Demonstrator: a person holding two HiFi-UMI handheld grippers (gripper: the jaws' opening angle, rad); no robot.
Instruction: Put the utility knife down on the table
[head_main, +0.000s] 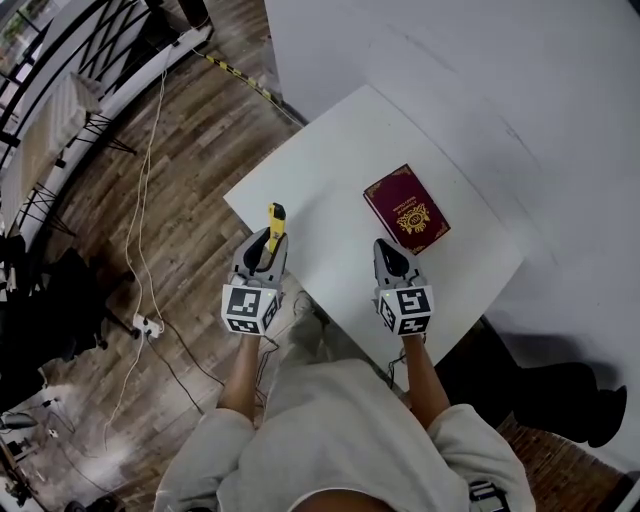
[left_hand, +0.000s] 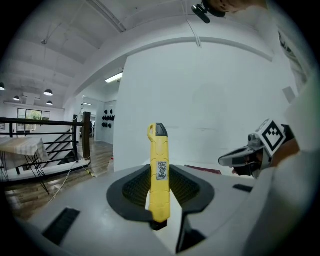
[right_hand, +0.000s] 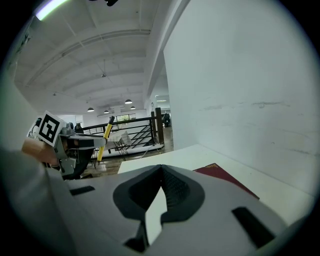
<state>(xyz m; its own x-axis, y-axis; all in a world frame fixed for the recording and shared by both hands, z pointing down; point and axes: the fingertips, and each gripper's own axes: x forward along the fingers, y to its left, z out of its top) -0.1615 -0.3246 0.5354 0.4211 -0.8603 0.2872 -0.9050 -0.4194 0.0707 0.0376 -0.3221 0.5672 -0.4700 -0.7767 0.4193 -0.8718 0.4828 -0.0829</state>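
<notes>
- Utility knife (left_hand: 159, 175), yellow with black ends, is sitting clamped between the jaws of the left gripper (head_main: 266, 250). The pads are gripping it near its lower end, and most of the handle is sticking out ahead of them.
- In the head view the knife is pointing toward 12 o'clock. Its tip is lying over the near-left edge of the white table (head_main: 330, 150), while the gripper body is hanging out over the wood floor (head_main: 190, 180).
- Progress, as I judge it: the knife is being carried to the table edge but is not set down yet, and the grip is not released. Lowering it onto the top and opening the jaws are left to do. I cannot tell how high the knife is riding above the surface.
- Right gripper (head_main: 392, 250) is hovering over the table's near edge, jaws together at the tips, with nothing between them.
- Maroon book (head_main: 406, 210) with a gold emblem is lying flat at about 3 o'clock from the knife, well apart, and just beyond the right gripper at its 12 o'clock.
- The book is the only thing showing on the top, and nothing is standing in the knife's way.
- Power strip (head_main: 147, 325) and cables are trailing over the floor at 9 o'clock of the left gripper, clear of the work.
</notes>
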